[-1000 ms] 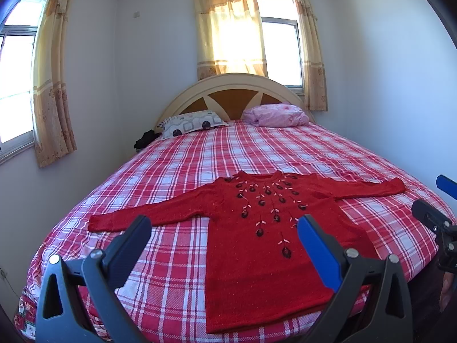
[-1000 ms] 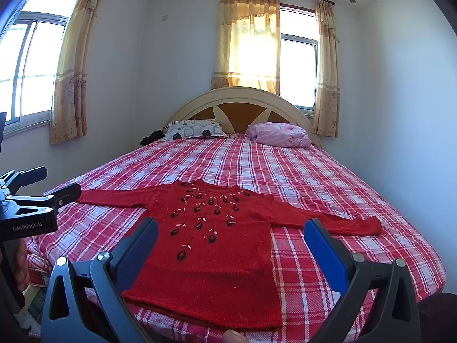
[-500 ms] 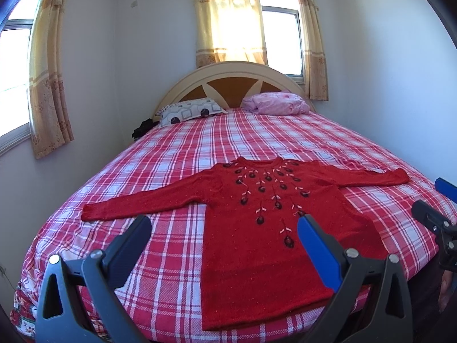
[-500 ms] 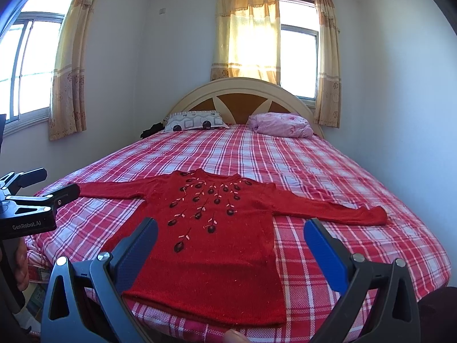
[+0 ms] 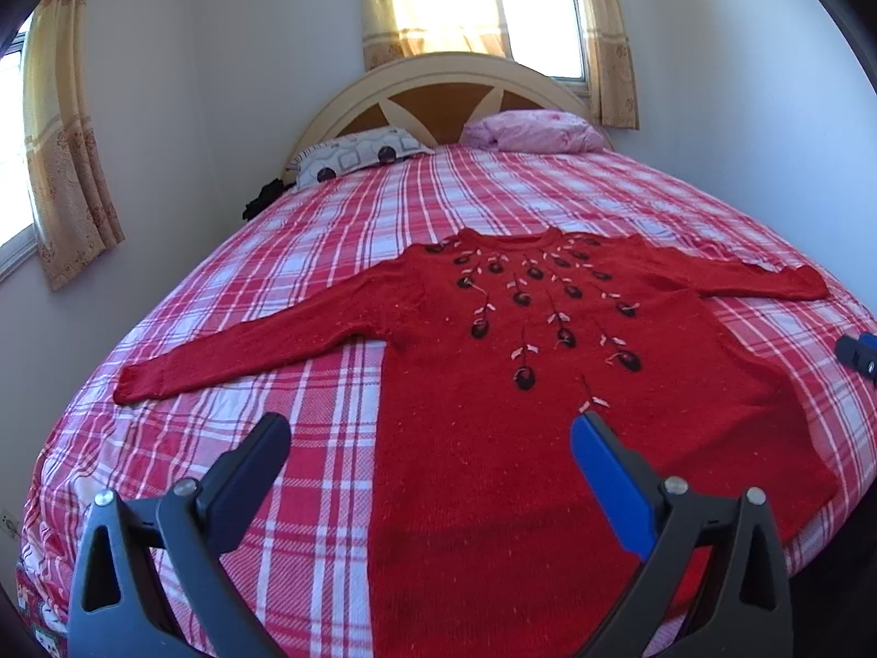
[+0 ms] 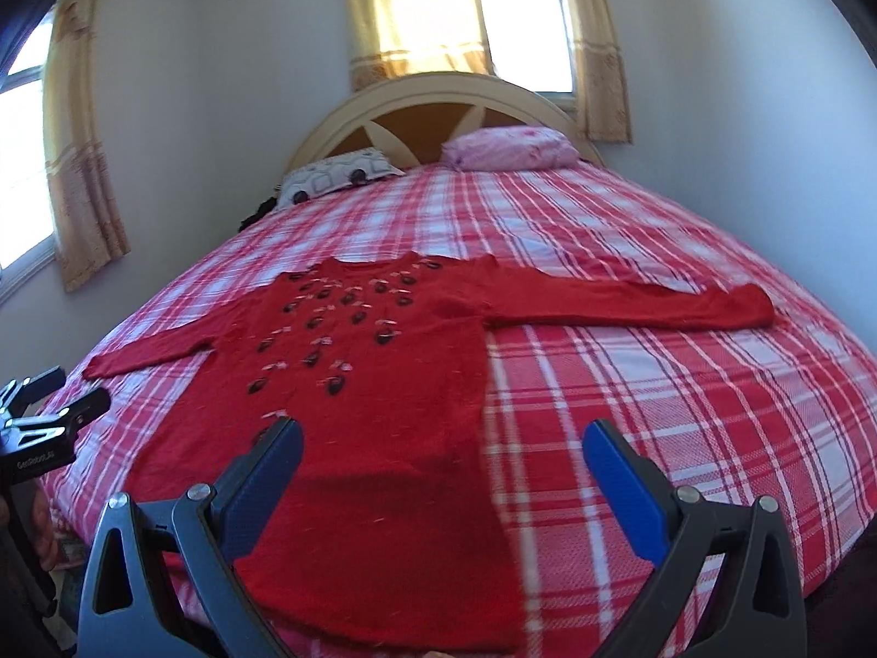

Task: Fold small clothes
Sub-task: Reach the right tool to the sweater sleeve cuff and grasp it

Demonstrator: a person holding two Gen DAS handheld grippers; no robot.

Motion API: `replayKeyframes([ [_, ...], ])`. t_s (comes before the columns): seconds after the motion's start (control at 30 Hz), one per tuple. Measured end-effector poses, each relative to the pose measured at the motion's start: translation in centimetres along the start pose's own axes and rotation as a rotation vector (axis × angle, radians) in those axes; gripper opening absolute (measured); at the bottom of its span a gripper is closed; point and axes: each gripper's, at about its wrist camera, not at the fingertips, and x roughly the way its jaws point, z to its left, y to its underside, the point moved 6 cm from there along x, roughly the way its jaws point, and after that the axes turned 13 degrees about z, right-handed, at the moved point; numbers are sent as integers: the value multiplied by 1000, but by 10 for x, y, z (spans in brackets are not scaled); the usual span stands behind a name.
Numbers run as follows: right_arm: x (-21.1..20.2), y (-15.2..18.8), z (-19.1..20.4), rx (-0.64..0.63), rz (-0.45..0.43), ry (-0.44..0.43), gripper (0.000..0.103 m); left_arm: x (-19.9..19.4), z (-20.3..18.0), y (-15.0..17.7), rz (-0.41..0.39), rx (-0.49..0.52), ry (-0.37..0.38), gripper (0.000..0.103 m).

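A red long-sleeved sweater (image 5: 526,395) with dark embroidered flowers lies flat, face up, sleeves spread, on the red plaid bed (image 5: 307,252); it also shows in the right wrist view (image 6: 372,417). My left gripper (image 5: 430,438) is open and empty, above the sweater's lower left side near the hem. My right gripper (image 6: 441,441) is open and empty, above the sweater's lower right side. The left gripper shows at the left edge of the right wrist view (image 6: 49,411), and the tip of the right gripper at the right edge of the left wrist view (image 5: 860,353).
A patterned white pillow (image 5: 356,156) and a pink pillow (image 5: 526,131) lie by the arched headboard (image 5: 438,93). Walls stand close on both sides of the bed. Curtained windows (image 5: 466,0) are behind and to the left. A dark item (image 5: 263,200) sits at the bed's far left edge.
Both grippers have moved forward and tilted down toward the sweater, which now looks larger and closer. Both stay open. The sweater has not moved.
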Motion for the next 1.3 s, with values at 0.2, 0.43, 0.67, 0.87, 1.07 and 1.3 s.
replayKeyframes([
  [0.2,23,-28,-68,117,28,33,94,30,-2,-23,21,27,-12,103],
  [0.43,44,-61,-165,276,50,91,76,61,9,-52,36,34,-39,103],
  [0.67,60,-84,-258,443,56,151,64,95,22,-73,58,11,-62,103],
  [0.87,76,-97,-322,564,58,190,60,119,25,-72,109,-2,-62,103],
  [1.07,98,-104,-362,659,86,149,52,132,23,-65,139,-4,-60,103],
  [1.3,122,-104,-380,695,143,161,51,141,17,-57,161,5,-58,103],
])
